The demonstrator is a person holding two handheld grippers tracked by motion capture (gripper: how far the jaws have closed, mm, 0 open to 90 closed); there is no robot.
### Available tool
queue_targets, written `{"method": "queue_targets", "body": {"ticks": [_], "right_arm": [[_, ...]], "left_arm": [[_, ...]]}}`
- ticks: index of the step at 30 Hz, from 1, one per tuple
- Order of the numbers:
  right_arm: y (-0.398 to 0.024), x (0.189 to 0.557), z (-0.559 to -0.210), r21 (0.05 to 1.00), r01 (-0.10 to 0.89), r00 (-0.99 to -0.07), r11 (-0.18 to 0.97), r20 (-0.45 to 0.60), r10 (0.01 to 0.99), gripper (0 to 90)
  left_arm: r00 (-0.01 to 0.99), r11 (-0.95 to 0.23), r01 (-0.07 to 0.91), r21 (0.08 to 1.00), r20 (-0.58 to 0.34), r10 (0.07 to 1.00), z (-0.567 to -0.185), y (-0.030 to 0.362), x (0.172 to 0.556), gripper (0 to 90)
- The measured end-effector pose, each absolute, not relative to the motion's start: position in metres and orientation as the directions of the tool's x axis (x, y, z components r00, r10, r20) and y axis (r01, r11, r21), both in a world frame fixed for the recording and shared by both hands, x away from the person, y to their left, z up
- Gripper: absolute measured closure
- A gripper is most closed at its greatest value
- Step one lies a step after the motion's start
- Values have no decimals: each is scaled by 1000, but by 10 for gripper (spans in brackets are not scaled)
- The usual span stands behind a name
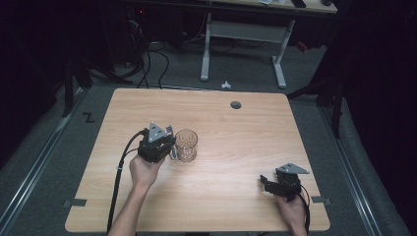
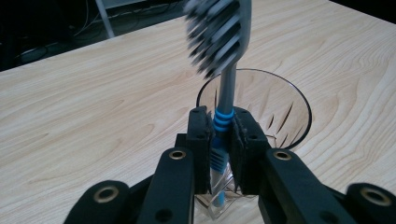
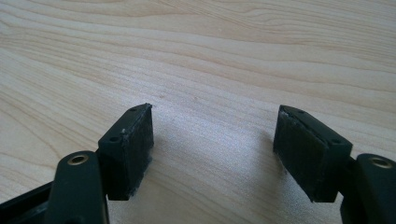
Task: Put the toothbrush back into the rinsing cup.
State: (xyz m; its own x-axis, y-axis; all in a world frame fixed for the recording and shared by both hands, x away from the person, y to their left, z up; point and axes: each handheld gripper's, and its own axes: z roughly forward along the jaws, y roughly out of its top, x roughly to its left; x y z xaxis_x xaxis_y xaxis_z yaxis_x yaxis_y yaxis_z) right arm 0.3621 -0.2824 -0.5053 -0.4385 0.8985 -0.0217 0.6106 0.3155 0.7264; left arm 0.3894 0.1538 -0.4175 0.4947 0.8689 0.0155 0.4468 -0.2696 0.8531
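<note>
Presently: toothbrush, light, stiff, slippery, clamped mid-handle in left hand-held gripper beside fragile glass; right hand-held gripper wide, empty, over table.

Bare table around glass

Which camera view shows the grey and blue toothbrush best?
The left gripper view: the grey and blue toothbrush stands close, clamped between the jaws, bristles up, before the clear glass cup. The high view hides it behind the left gripper.
</note>
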Motion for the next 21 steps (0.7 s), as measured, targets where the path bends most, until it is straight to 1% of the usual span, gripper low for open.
{"method": "queue_targets", "body": {"ticks": [7, 13, 14, 17, 21], "right_arm": [[-282, 362, -505, 727, 610, -439, 316, -22, 898, 288], [-282, 362, -505, 727, 610, -439, 316, -22, 898, 288], [-282, 362, -505, 726, 610, -439, 316, -22, 898, 288], [-282, 362, -505, 726, 611, -438, 315, -21, 899, 288], [-282, 362, -505, 727, 610, -439, 316, -22, 898, 288]], "left_arm": [[494, -248, 460, 853, -13, 869, -420, 156, 391, 778], [491, -244, 464, 852, -18, 871, -420, 158, 390, 739], [490, -239, 465, 853, -22, 872, -420, 158, 390, 725], [482, -233, 469, 852, -25, 876, -420, 158, 391, 630], [480, -227, 471, 852, -31, 877, -419, 159, 390, 559]]}}
